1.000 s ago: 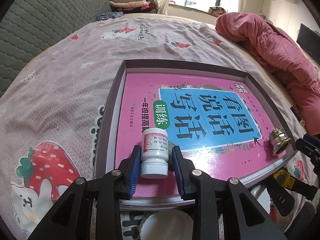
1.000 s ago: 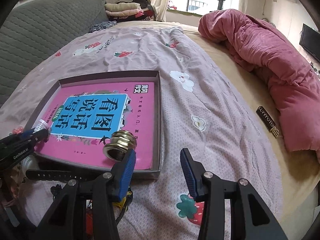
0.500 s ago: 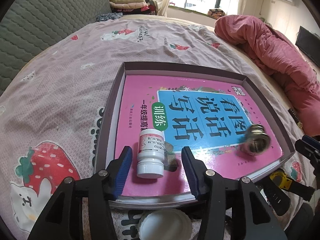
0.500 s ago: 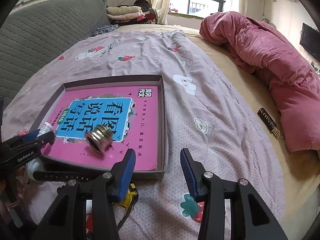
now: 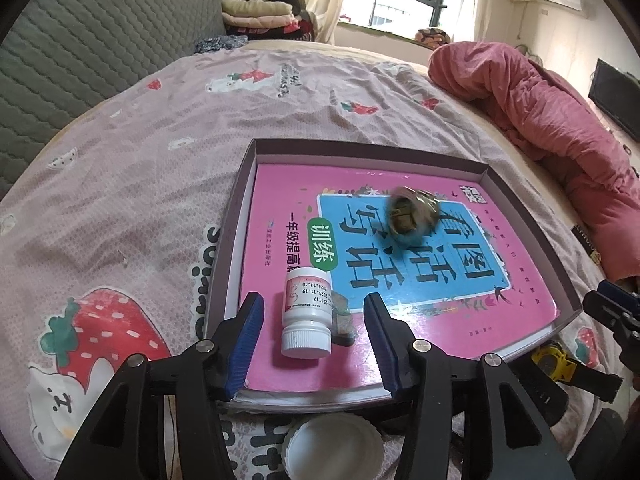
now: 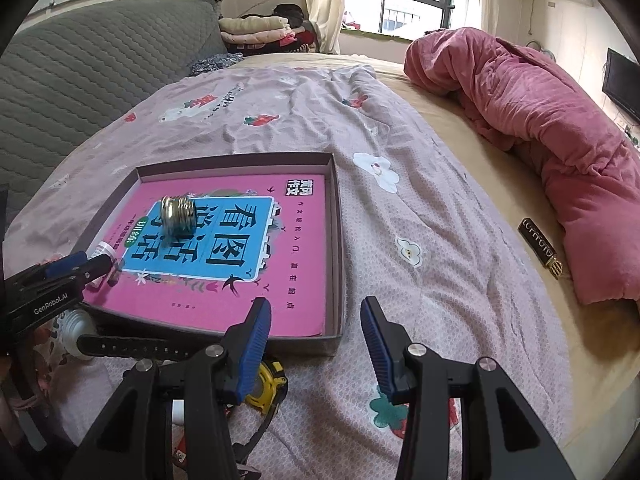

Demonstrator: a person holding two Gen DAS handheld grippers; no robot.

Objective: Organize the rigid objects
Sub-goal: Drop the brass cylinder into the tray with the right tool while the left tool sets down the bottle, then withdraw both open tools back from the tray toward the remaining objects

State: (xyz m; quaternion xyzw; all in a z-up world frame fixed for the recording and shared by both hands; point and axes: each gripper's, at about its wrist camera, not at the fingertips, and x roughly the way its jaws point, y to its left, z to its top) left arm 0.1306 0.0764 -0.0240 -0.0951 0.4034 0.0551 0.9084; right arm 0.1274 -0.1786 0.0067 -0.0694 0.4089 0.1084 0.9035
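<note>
A white pill bottle [image 5: 306,312] lies cap-forward on the pink book [image 5: 280,184] inside the shallow grey box [image 5: 236,240]. My left gripper [image 5: 313,300] is open around the bottle, and its blue pads stand clear of it on both sides. A brass threaded ring [image 5: 414,216] is blurred near the book's middle, and it shows on edge in the right wrist view as the brass ring [image 6: 179,216]. My right gripper [image 6: 315,304] is open and empty over the box's near right corner [image 6: 338,332].
A small dark block [image 5: 342,316] rests against the bottle. A yellow tape measure [image 6: 268,388], a black strap [image 6: 132,346] and a white lid [image 5: 332,444] lie in front of the box. A pink quilt [image 6: 540,120] is heaped at the right, with a black tag [image 6: 540,248] beside it.
My left gripper's jaws opened off the pill bottle, which now lies free on the book. The brass ring rolled from the box's near right corner to the book's middle.
</note>
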